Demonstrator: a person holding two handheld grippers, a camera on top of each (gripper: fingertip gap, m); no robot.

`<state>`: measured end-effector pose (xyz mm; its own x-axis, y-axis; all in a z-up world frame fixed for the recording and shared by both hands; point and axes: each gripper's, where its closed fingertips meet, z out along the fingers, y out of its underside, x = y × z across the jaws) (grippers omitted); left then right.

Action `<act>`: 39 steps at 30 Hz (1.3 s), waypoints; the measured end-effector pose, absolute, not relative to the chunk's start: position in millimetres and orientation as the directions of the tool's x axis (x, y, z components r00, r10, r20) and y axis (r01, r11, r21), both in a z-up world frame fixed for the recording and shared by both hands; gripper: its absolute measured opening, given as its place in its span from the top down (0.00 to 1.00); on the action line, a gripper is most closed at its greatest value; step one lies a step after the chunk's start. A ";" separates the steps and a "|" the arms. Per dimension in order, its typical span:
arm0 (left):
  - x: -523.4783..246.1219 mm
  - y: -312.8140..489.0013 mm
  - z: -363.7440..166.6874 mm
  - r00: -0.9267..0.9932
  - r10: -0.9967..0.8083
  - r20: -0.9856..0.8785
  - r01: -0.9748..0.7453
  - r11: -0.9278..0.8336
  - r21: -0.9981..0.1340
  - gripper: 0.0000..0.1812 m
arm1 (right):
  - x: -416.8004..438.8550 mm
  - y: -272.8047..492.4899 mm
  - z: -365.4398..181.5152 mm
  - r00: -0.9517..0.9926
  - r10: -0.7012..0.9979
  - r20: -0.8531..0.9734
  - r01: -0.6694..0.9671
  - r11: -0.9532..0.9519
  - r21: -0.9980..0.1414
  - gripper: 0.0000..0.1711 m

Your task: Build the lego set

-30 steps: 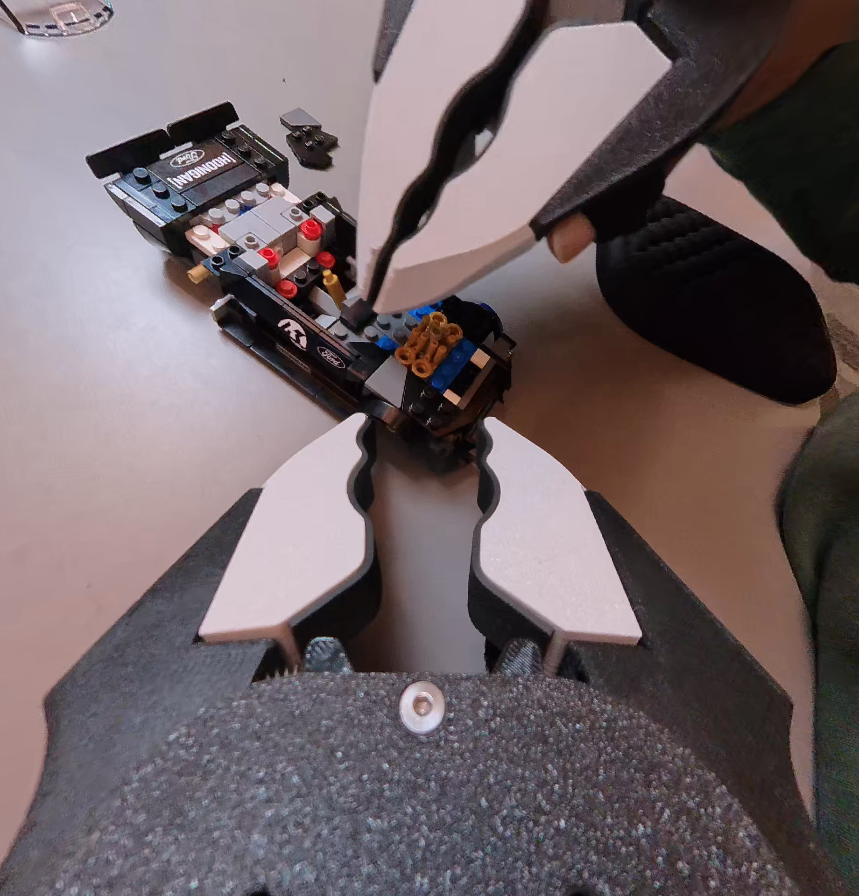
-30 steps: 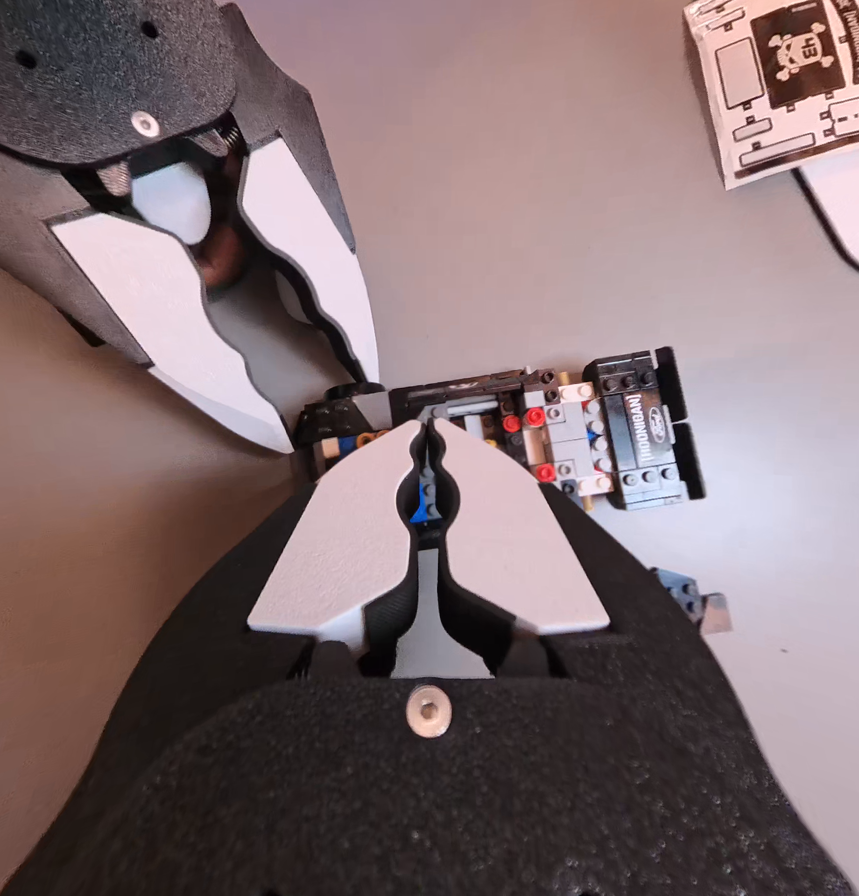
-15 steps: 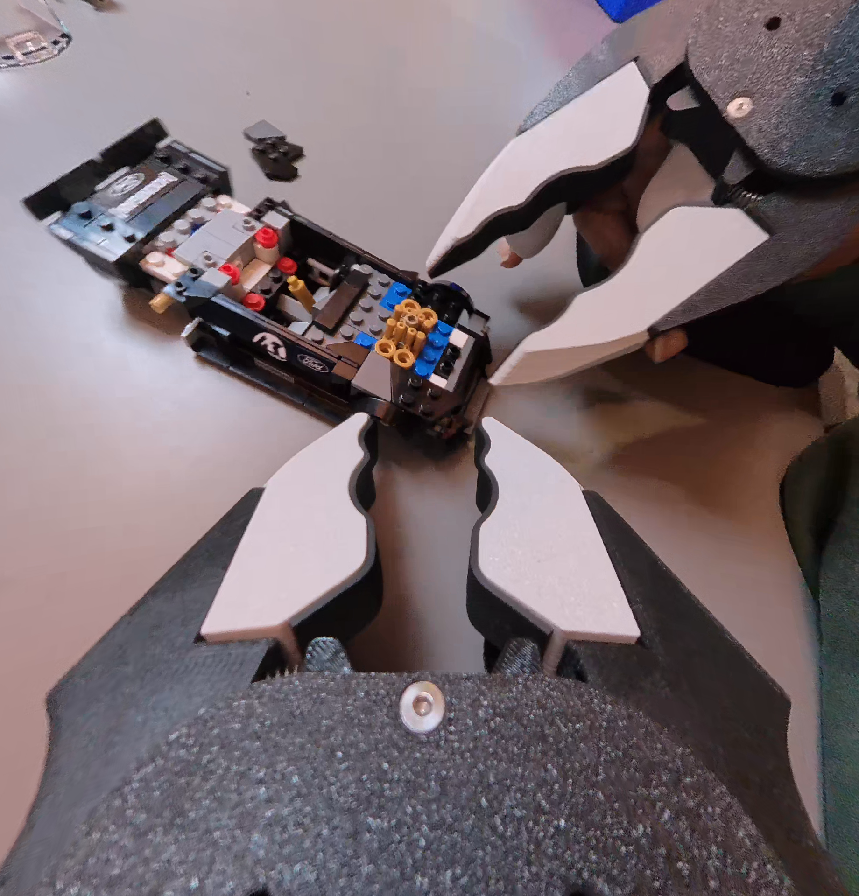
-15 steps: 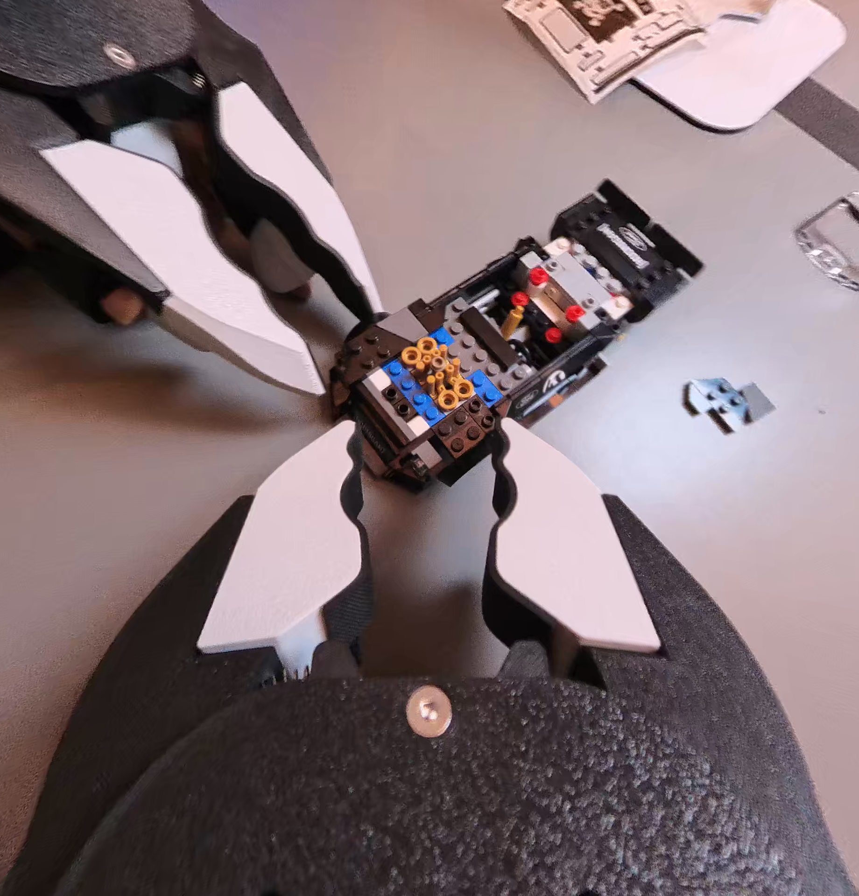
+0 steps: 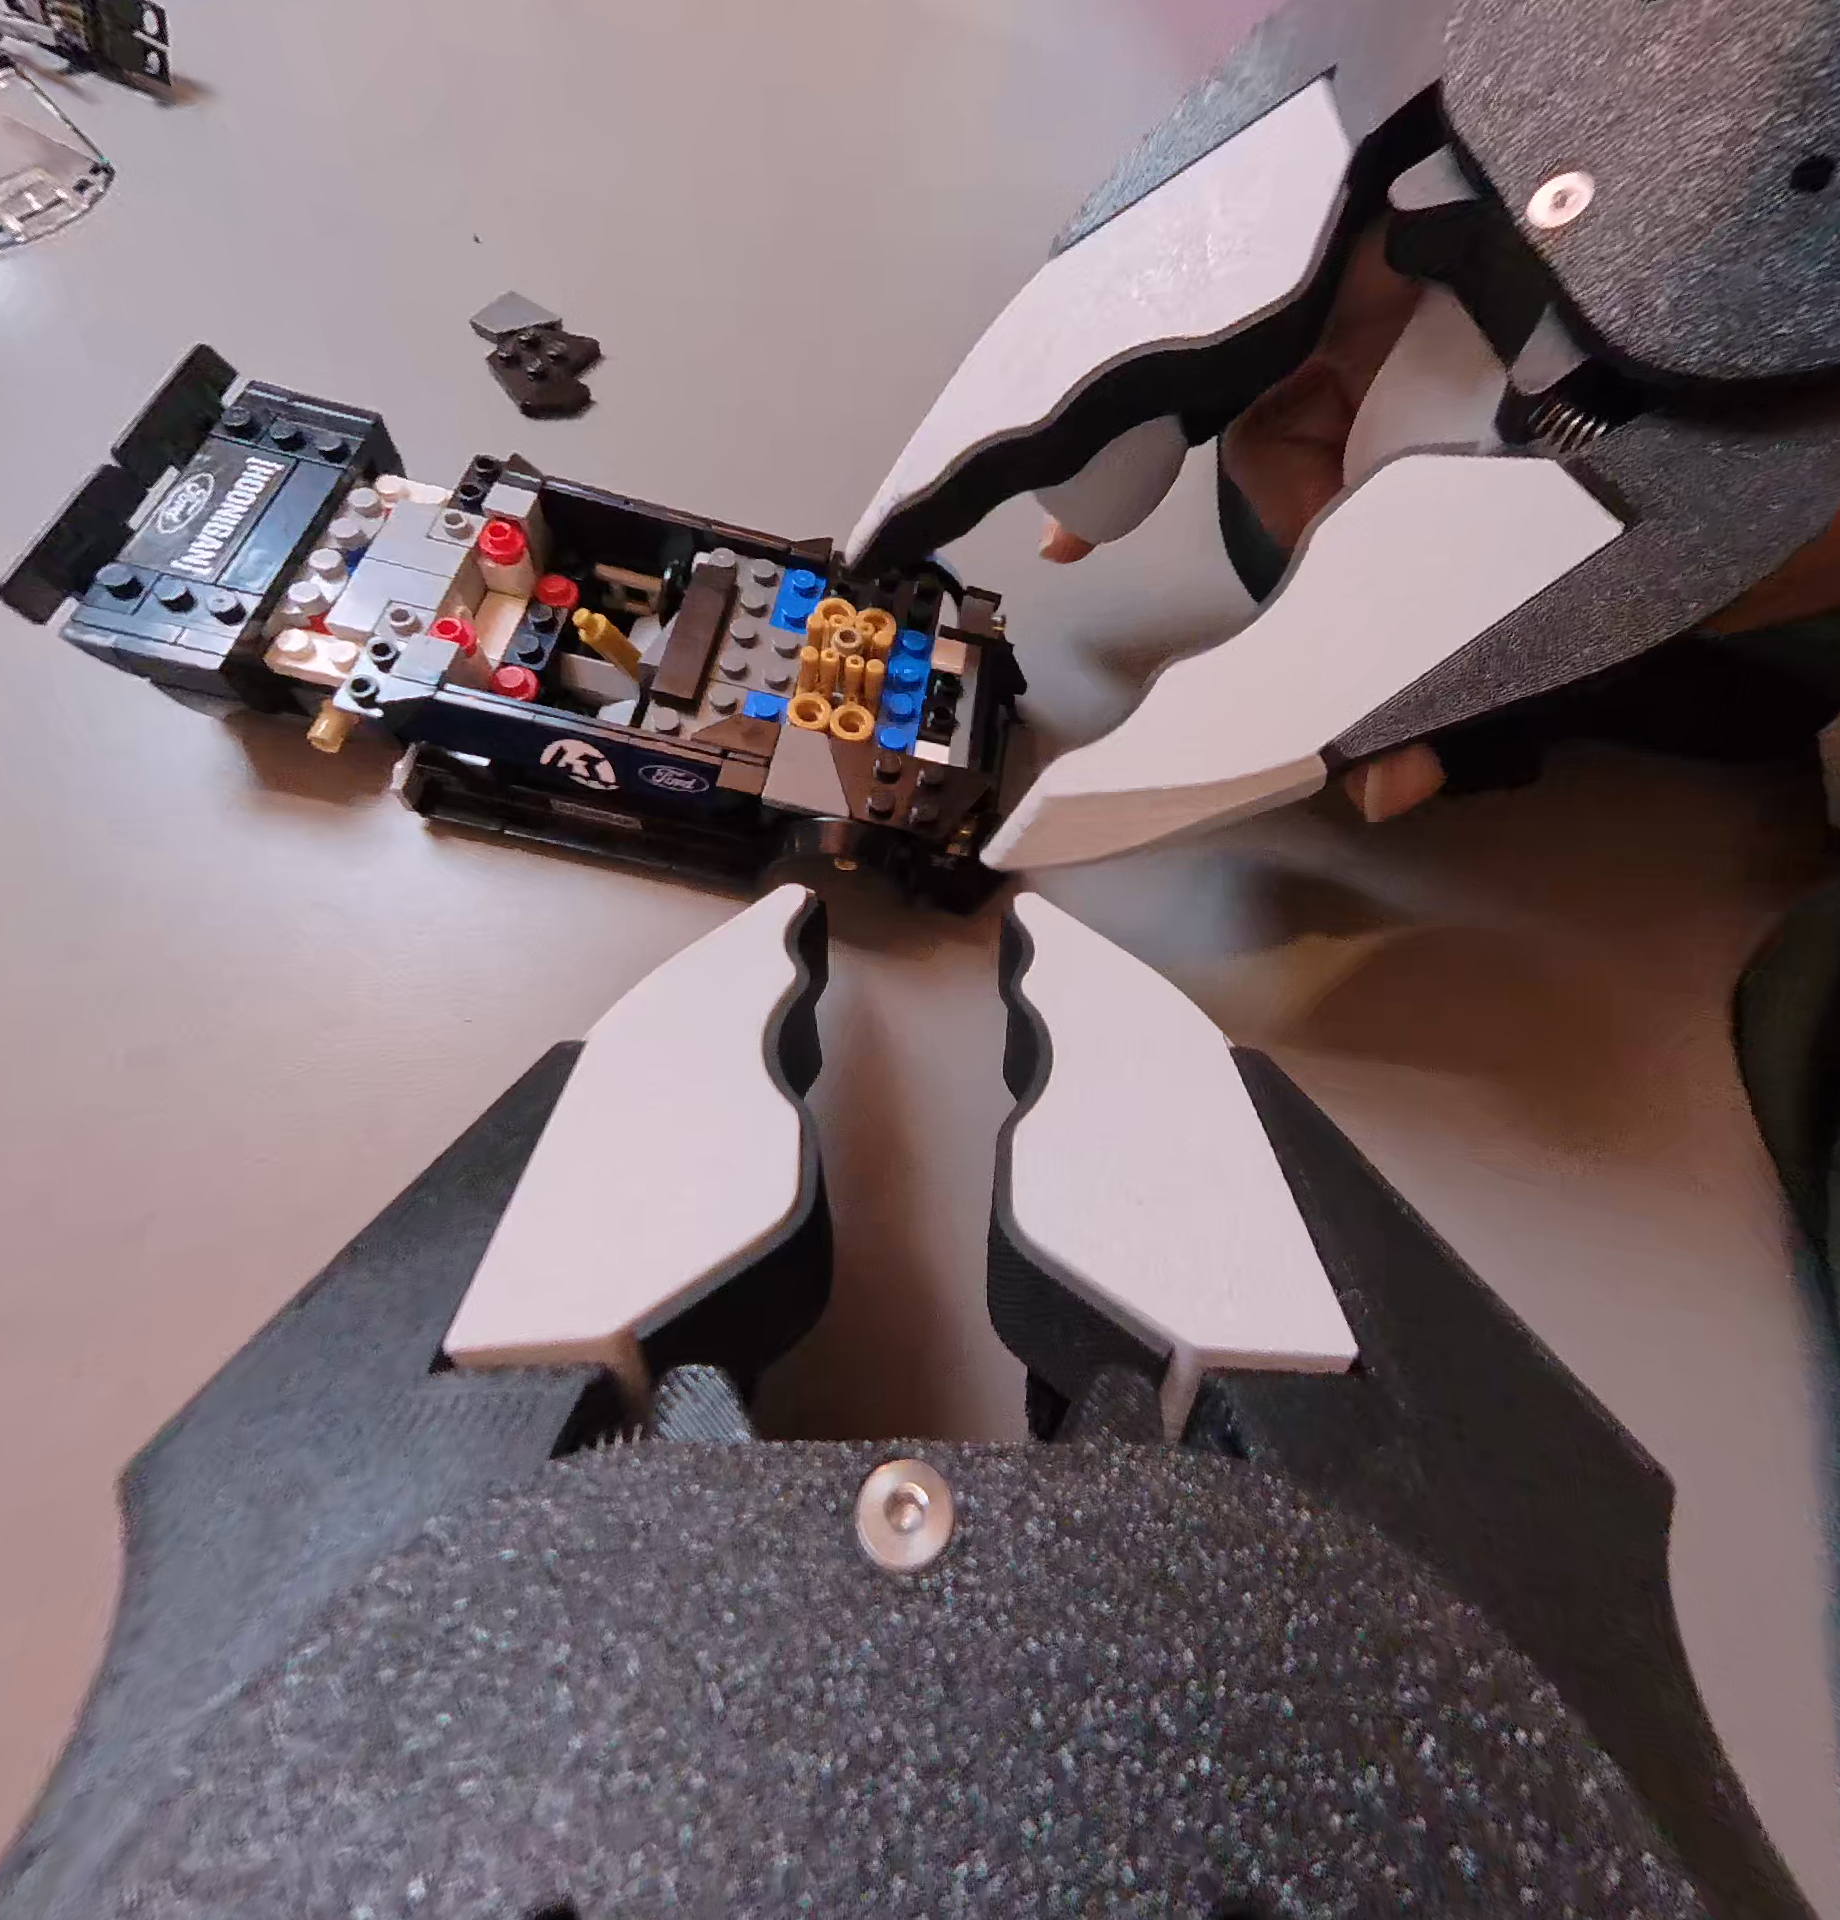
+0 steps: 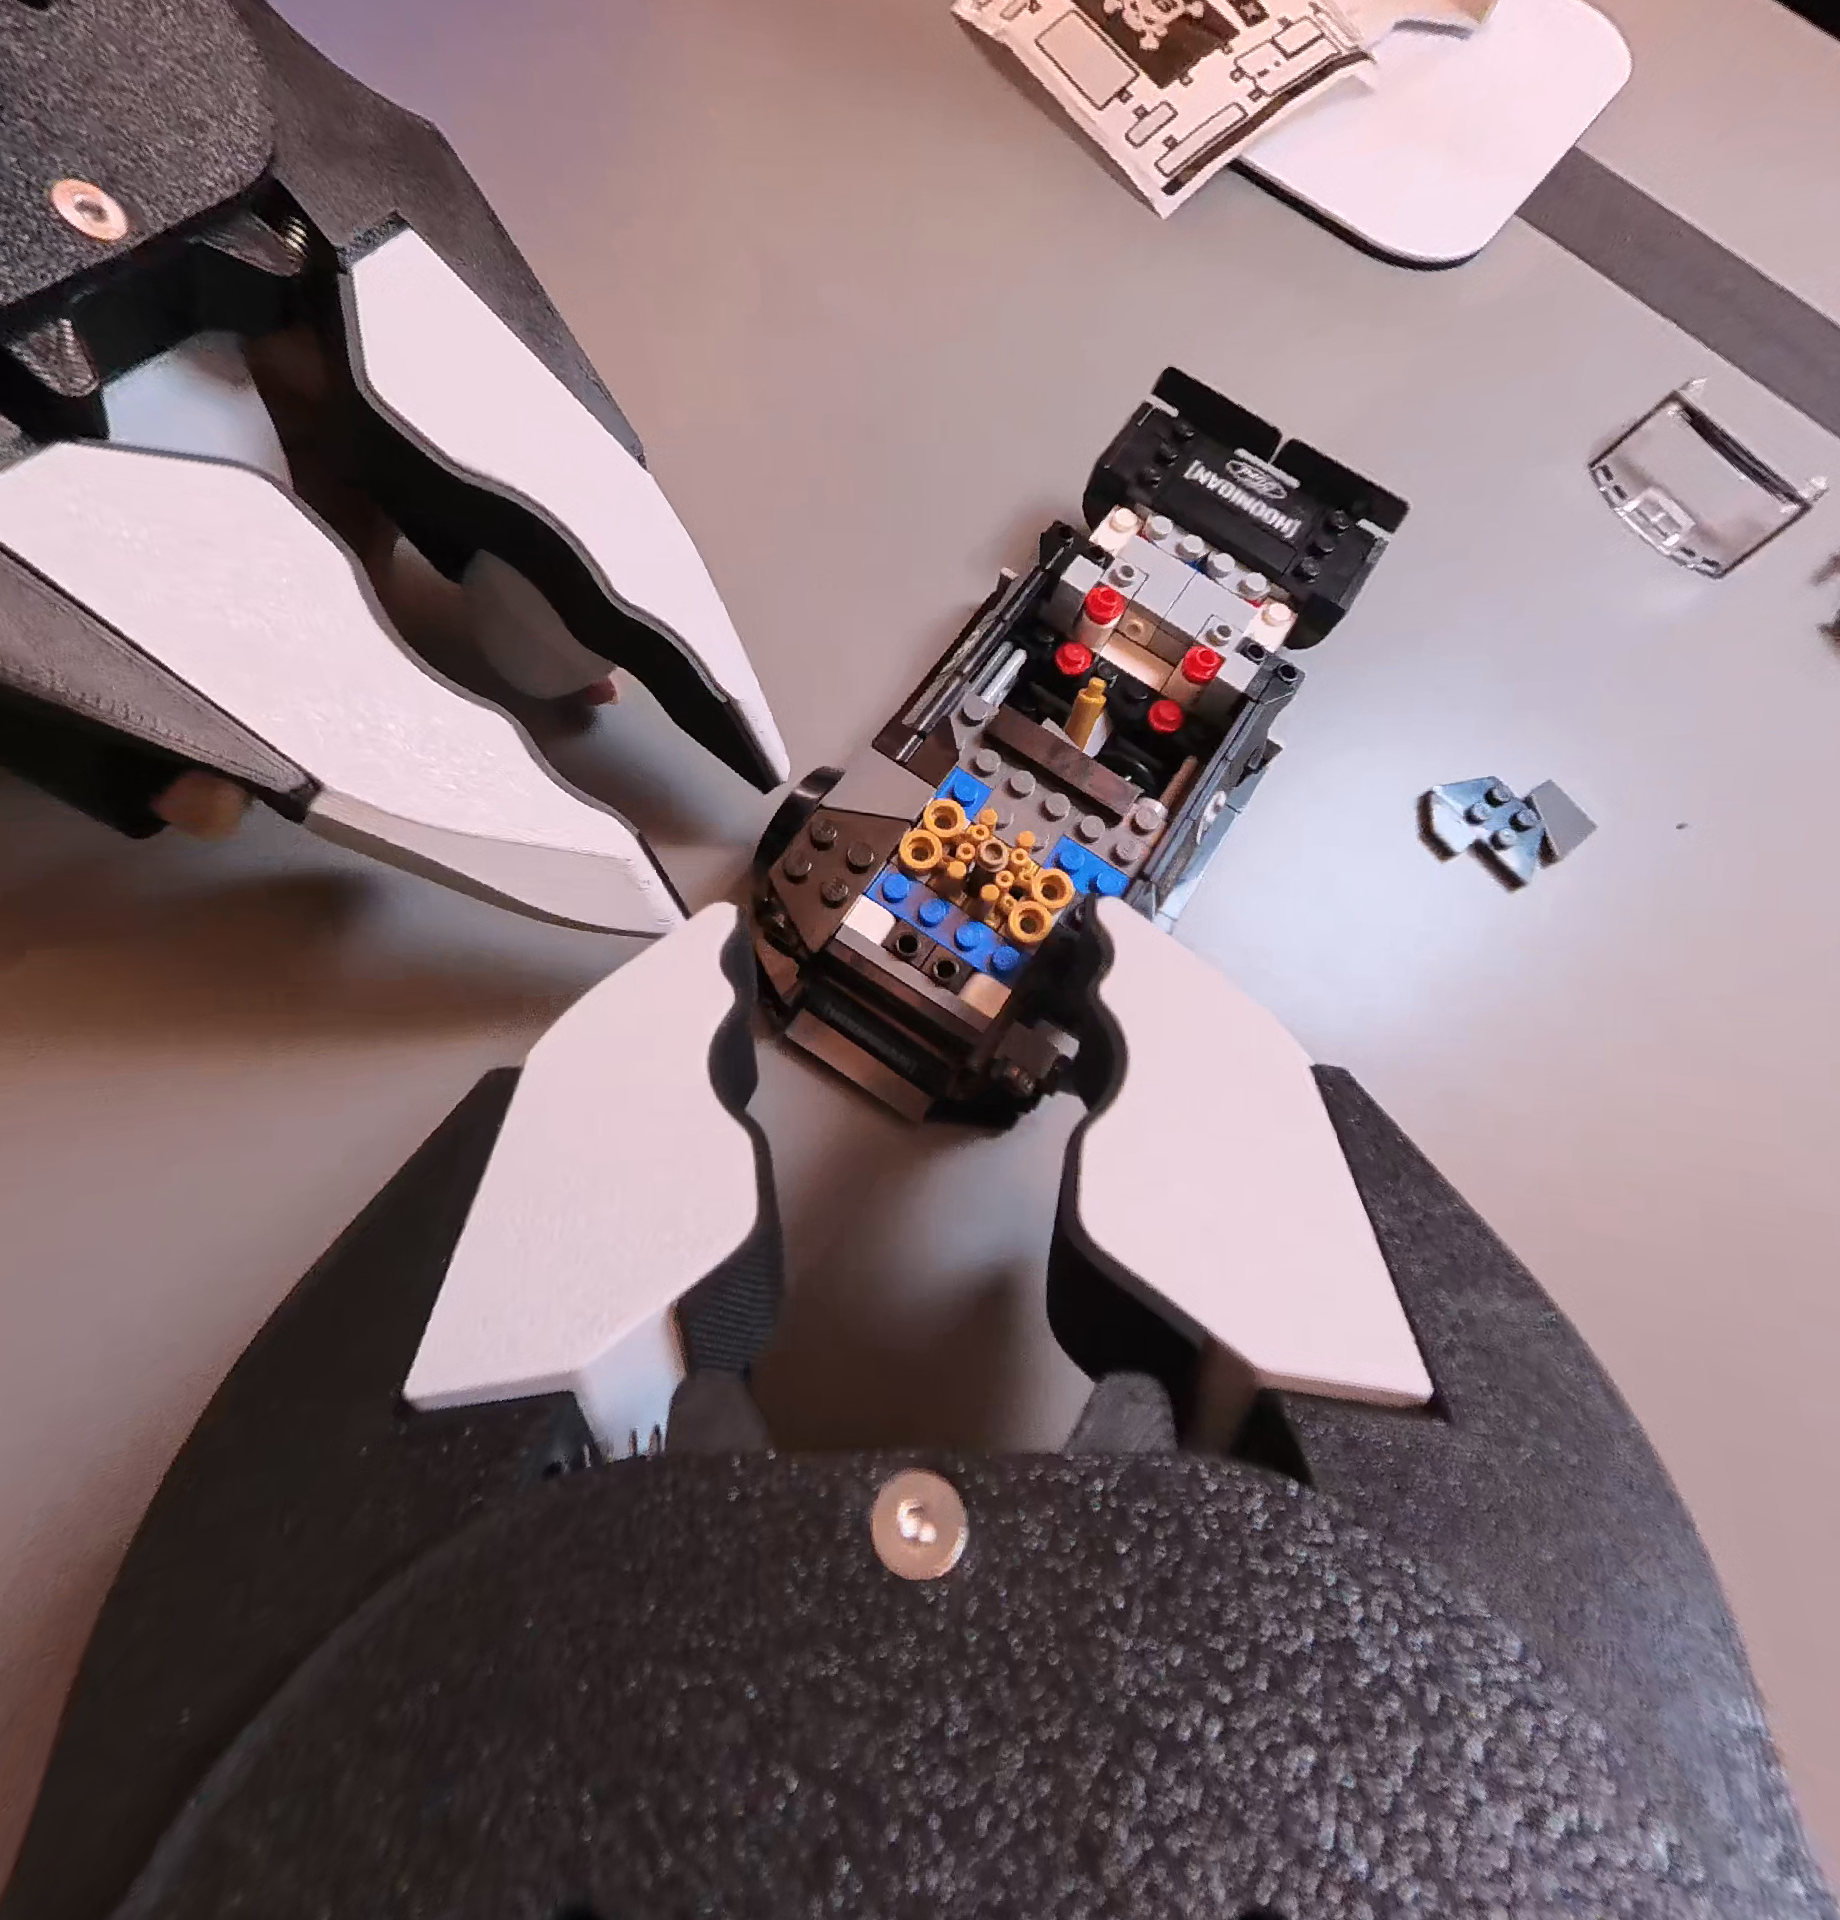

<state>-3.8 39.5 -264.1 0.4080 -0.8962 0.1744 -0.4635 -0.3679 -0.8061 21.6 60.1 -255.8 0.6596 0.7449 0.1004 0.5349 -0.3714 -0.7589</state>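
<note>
One partly built black plastic brick car (image 6: 1092, 769), studded on top with blue, grey, red and gold pieces, lies on the smooth grey matte table (image 5: 272, 1039) between two grippers. The left gripper (image 5: 911, 914), grainy black printed plastic with two flat white wavy-edged fingers (image 5: 656, 1132), is spread apart and empty, its tips just short of the car's near end. The right gripper (image 6: 916, 925), of the same build, is also spread wide, its two fingers (image 6: 1207, 1174) straddling the car's front end without visibly clamping it. Four red round studs (image 6: 1103, 603) sit near the rear, and one cluster of gold tubes (image 6: 989, 862) stands on the blue plates. Beside the car lie one loose dark grey studded wedge piece (image 6: 1498, 826), one clear curved windscreen part (image 6: 1695, 488), and one printed paper sticker sheet (image 6: 1165, 73) on one white rounded pad (image 6: 1456, 135).
</note>
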 end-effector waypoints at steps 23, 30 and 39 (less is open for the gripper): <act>-24.8 54.5 -268.2 0.576 -0.818 0.001 -0.546 -0.385 -0.744 0.93 | 4.1 33.4 -261.7 0.800 0.599 -0.040 0.425 -0.613 -0.666 1.00; -24.1 53.9 -269.6 0.577 -0.817 -0.005 -0.551 -0.385 -0.741 0.93 | 5.9 30.2 -269.3 0.807 0.590 -0.039 0.436 -0.638 -0.635 1.00; -21.7 52.2 -272.3 0.570 -0.822 -0.005 -0.559 -0.383 -0.736 0.93 | 8.1 30.2 -269.3 0.808 0.589 -0.033 0.437 -0.636 -0.636 1.00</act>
